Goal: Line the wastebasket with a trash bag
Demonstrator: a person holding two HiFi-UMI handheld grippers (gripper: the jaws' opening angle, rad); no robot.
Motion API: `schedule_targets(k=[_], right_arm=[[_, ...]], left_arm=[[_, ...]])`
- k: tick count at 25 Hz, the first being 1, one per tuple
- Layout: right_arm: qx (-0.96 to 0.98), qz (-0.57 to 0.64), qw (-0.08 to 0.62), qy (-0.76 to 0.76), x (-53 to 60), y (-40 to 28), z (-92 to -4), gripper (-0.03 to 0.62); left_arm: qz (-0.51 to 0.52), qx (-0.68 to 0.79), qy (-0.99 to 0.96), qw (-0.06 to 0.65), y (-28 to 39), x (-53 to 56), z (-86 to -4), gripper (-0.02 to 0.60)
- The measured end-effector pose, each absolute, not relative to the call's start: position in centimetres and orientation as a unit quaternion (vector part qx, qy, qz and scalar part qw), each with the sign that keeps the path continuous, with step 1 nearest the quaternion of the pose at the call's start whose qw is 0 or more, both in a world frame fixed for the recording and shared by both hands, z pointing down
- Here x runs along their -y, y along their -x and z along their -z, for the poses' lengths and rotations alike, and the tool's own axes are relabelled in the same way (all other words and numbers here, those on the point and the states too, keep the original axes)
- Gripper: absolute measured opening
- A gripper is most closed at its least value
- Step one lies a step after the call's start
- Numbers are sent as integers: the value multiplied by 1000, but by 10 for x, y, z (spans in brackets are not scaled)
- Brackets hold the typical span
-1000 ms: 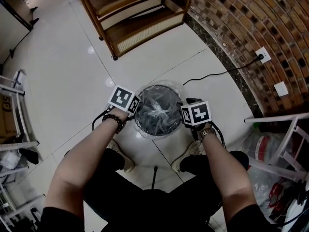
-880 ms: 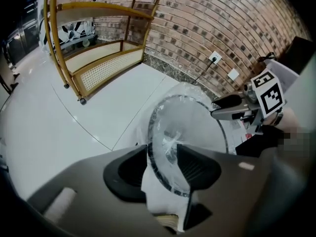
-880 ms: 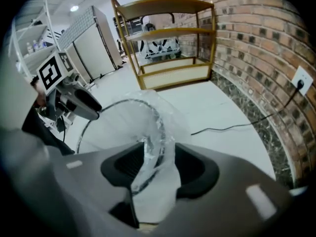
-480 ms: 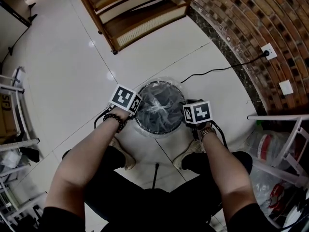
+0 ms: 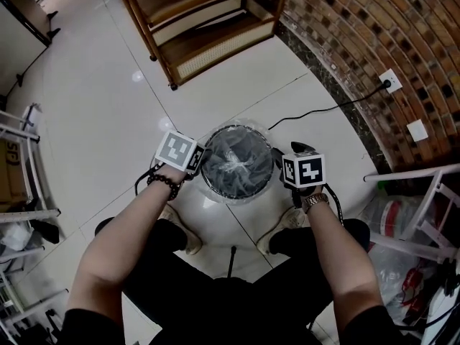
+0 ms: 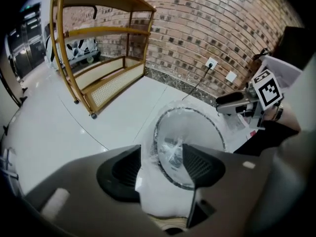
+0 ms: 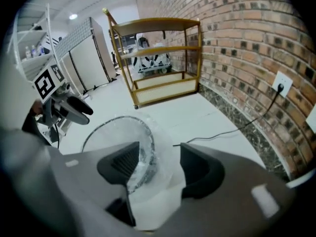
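On either side of the round black mesh wastebasket (image 5: 238, 194), the left gripper (image 6: 160, 164) and the right gripper (image 7: 160, 169) are opening, the cuff of the clear plastic trash bag (image 5: 237, 161) lying loose between each pair of jaws; I think it should be released evenly.

**Legible text: none.** You will find no word, number or brand name that can be read in any view. The only signs are the black-and-white square markers on the left cube (image 5: 176, 152) and the right cube (image 5: 302, 171); these are patterns, not lettering. Orange print on the box (image 5: 7, 169) at the left edge is cropped and unreadable.
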State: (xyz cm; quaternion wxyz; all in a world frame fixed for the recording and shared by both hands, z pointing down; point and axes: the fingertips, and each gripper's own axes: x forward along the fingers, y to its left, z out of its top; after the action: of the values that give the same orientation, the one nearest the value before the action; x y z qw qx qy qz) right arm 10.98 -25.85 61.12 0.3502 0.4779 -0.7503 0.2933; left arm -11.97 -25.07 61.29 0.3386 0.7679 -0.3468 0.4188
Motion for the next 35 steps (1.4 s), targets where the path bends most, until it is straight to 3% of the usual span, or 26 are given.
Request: schedule_targets(k=[5, 9, 15, 25, 35], right_arm=[[794, -248, 320, -455, 237, -79, -575, 247], [828, -208, 283, -437, 210, -50, -549, 131], [837, -177, 265, -444, 173, -35, -532, 3], [850, -129, 219, -461, 146, -21, -502, 3], [858, -94, 217, -455, 135, -16, -494, 2]], left_arm=[[-402, 343, -806, 266, 102, 239, -567, 267], [-372, 324, -841, 223, 81, 211, -544, 208], [-325, 328, -873, 156, 58, 172, -521, 3], [-292, 345, -887, 92, 50, 134, -509, 3], [-293, 359, -884, 51, 43, 124, -506, 3]])
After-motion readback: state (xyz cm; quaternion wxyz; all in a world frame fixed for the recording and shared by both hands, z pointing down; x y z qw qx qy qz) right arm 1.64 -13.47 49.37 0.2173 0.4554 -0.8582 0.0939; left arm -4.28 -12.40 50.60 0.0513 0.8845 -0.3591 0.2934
